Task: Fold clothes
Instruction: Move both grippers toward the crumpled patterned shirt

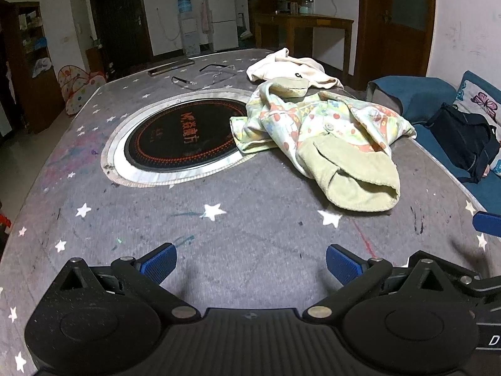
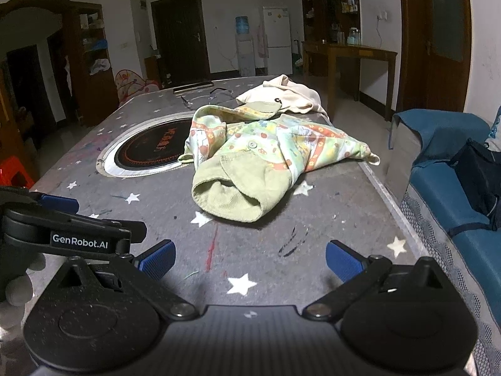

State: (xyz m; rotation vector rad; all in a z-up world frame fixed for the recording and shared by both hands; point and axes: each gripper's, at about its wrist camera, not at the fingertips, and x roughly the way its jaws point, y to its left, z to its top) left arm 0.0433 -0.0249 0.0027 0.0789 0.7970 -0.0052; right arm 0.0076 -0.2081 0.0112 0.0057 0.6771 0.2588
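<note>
Cream garment point(image 1: 291, 70) behind printed garment point(image 1: 319, 131)

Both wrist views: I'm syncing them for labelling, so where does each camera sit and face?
Left wrist: above the open left gripper, facing across the star-print table to the patterned garment; a right gripper finger shows at right.
Right wrist: above the open right gripper, same direction; the left gripper appears at left.
Shared: garment, cream garment, round cooktop.
</note>
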